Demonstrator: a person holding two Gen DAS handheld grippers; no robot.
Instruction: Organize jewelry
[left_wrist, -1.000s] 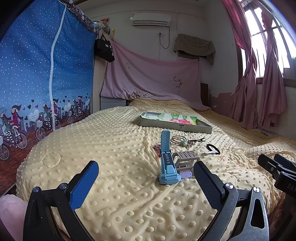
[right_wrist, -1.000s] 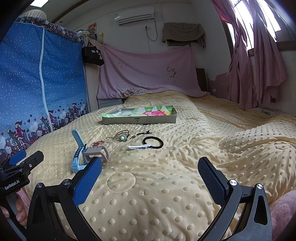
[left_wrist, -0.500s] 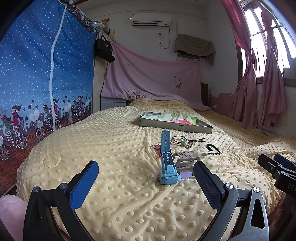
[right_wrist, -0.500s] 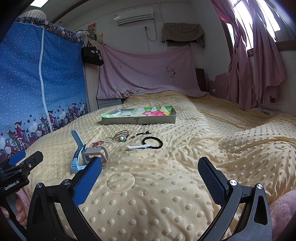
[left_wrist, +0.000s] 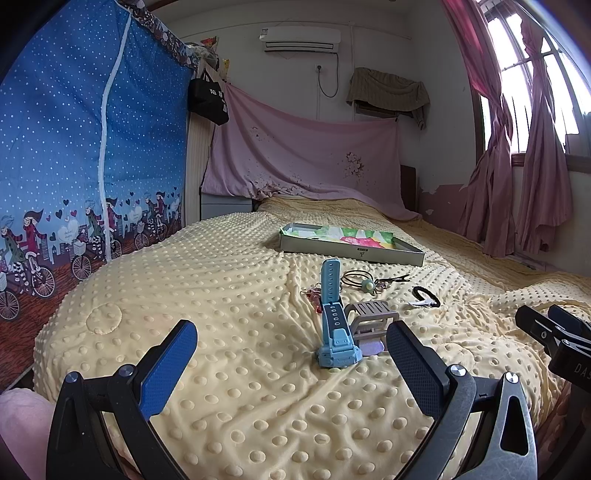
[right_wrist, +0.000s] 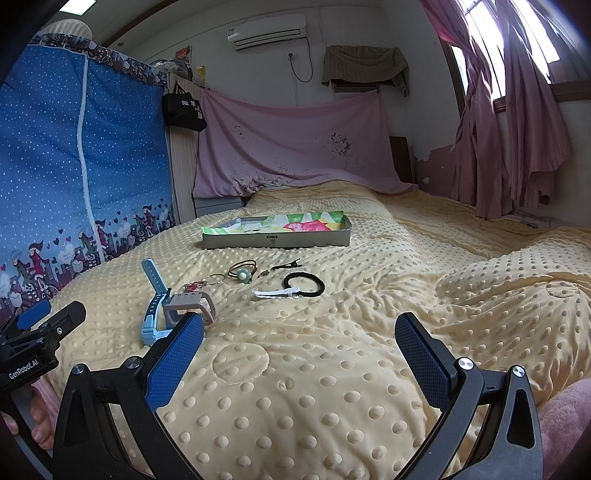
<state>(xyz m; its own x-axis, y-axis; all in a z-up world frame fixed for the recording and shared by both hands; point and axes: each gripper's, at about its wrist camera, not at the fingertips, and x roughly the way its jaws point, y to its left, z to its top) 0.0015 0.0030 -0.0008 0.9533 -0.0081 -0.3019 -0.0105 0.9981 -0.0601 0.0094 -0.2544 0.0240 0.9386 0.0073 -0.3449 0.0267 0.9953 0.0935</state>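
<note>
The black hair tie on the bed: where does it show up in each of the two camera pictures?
Left wrist view: the black hair tie lies right of centre on the yellow blanket, beyond the blue watch.
Right wrist view: it sits near the middle, right of the watch, touching a white clip.
Shared landmark: the shallow tray with colourful lining, behind the hair tie in both.

— What colour is the bedspread (right_wrist: 332, 369)?
— Pale yellow, raised dots all over.
— And the tray (right_wrist: 277, 236)?
— Grey walls, a green, pink and white print inside.
— The watches?
— One light blue watch (left_wrist: 334, 325), one taupe watch (left_wrist: 371, 317). The hair tie (right_wrist: 304, 284) is black.
— The wardrobe cover (left_wrist: 92, 147)?
— Blue with white dots, cartoon cyclists along the bottom. Curtains (right_wrist: 517, 110) dusty pink.
</note>
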